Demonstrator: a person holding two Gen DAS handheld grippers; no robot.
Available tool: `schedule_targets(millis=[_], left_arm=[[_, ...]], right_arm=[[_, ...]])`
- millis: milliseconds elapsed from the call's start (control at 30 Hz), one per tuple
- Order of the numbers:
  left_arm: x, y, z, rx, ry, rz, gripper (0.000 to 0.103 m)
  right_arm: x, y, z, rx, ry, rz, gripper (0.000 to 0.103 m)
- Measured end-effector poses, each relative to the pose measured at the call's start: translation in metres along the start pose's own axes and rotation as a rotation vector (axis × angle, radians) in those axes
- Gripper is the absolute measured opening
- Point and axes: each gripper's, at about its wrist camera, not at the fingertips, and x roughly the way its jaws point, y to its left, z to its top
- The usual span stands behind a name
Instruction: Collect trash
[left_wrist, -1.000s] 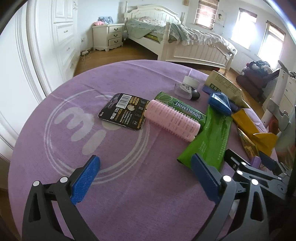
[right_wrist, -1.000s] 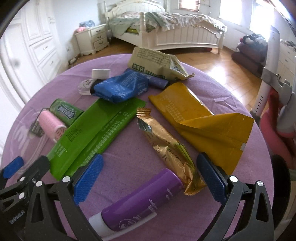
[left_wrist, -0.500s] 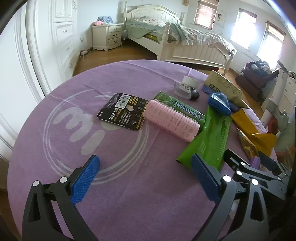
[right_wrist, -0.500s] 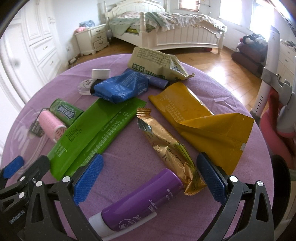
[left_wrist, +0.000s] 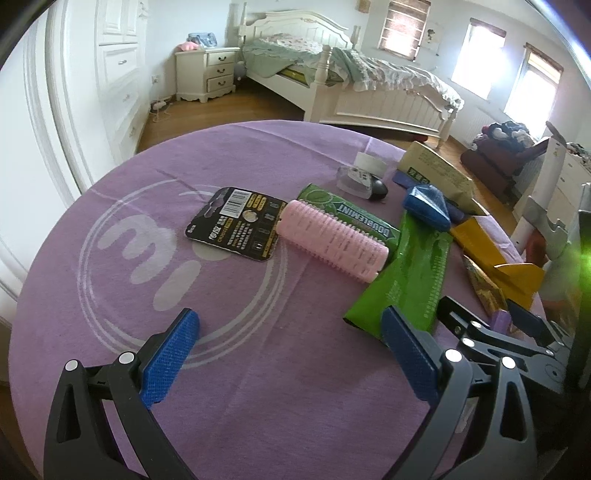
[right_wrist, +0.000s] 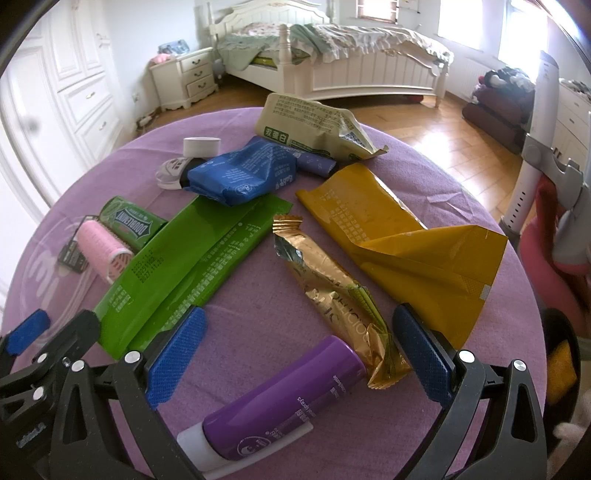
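Purple cloth (left_wrist: 295, 387) holds a "DOUBLEMINT" pack (left_wrist: 354, 214), perhaps gum; left gripper (left_wrist: 291, 354) and right gripper (right_wrist: 299, 354) fingers gape empty

My blue-padded black left gripper (left_wrist: 291, 343) over a purple cloth (left_wrist: 258, 406) with white rings; pink roller (left_wrist: 332, 240), green wrapper (right_wrist: 184, 266), gold sachet (right_wrist: 332, 284)

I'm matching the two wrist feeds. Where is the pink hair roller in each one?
Left wrist: the pink hair roller lies centre frame, ahead of the open left gripper, between the black card and the long green wrapper.
Right wrist: the roller is at the far left edge, well left of the open right gripper.
Shared landmark: the green Doublemint pack, touching the roller in both.
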Motion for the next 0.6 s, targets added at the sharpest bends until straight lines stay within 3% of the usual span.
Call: schedule_targets(millis=[267,367,433,467,533,600], left_arm=[[0.002,0.002,0.003,-0.003,-0.006,-0.055,0.098],[-0.001,0.011,0.003,-0.037,-0.024,-0.137,0.098],[-0.003,0.018,0.004,-0.048,-0.018,-0.185,0.098],[-0.005,0.020,0.005,-0.039,-0.017,-0.185,0.098],[-0.010,0.024,0.009,-0.019,-0.027,-0.175,0.098],[-0.017,0.027,0.016,-0.004,-0.056,-0.192,0.098]], right_arm=[[0.000,0.000,0.000,-0.001,0.000,-0.001,0.099],[0.000,-0.001,-0.001,-0.001,0.004,0.002,0.099],[-0.004,-0.005,0.006,-0.035,0.123,0.059,0.099],[-0.016,-0.014,0.006,0.010,0.140,0.127,0.099],[-0.051,-0.026,0.013,0.034,0.055,0.238,0.099],[-0.111,-0.039,0.021,0.011,-0.159,0.330,0.099]])
